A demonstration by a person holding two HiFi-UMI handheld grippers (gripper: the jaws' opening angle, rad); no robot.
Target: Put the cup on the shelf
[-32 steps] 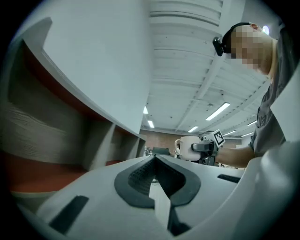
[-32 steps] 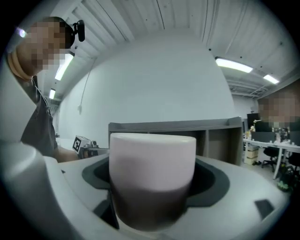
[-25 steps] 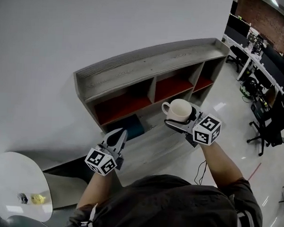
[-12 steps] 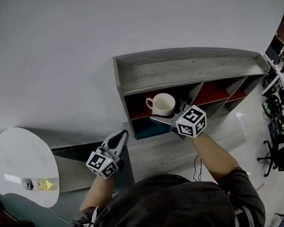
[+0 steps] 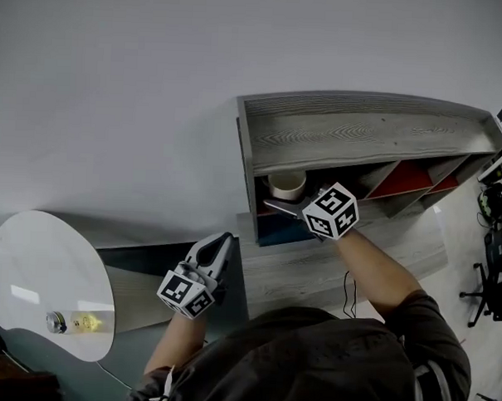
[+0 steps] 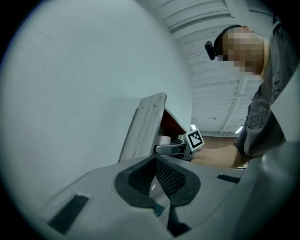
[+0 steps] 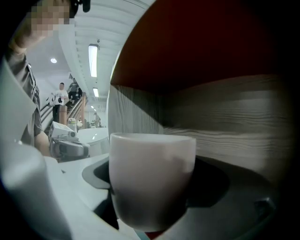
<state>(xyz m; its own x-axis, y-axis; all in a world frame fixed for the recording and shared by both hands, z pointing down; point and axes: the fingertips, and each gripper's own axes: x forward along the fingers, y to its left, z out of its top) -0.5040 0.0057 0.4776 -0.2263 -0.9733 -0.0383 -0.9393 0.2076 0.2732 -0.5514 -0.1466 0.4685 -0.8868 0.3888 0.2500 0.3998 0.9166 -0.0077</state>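
1. Shelf (image 5: 362,130): the upper left bay is open at the front, probably the chosen spot.
2. Right gripper (image 5: 285,207): jaws wide, clasping the cup (image 5: 286,185) upright, likely so it sets down flat.
3. Left gripper (image 6: 156,176): closed, empty, held aside.
4. Cup: between the right jaws, inside that bay; contact with its floor is unclear.
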